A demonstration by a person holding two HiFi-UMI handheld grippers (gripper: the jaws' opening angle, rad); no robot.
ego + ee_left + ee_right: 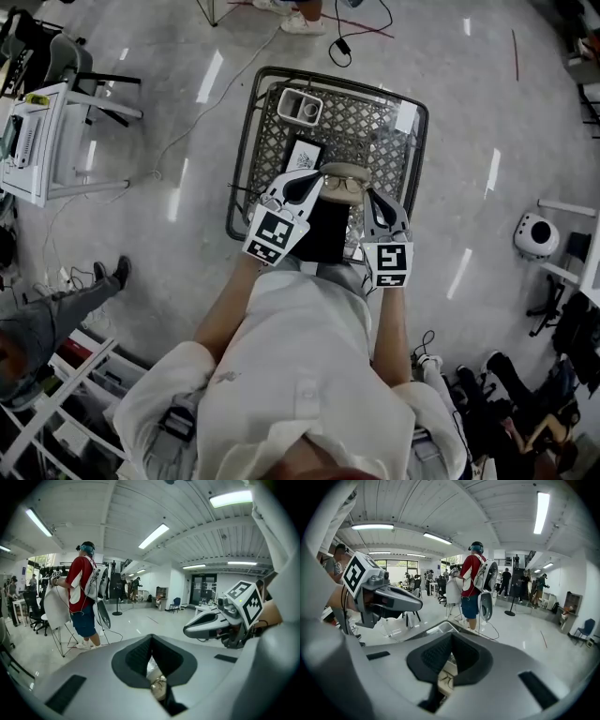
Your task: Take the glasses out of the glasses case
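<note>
Beside glasses case (pixel 343 171), left gripper (pixel 305 186), right gripper (pixel 372 200), jaws together

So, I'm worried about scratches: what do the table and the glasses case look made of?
The table looks like dark painted metal: open diamond mesh inside a thin tube rim. The glasses case is beige and matte, perhaps fabric or leatherette over a stiff shell; too small to say which.

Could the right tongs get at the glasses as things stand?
Probably yes: the glasses lie uncovered in the open case, and the right tongs sit beside their right end, nothing between. The closed jaws must open first.
</note>
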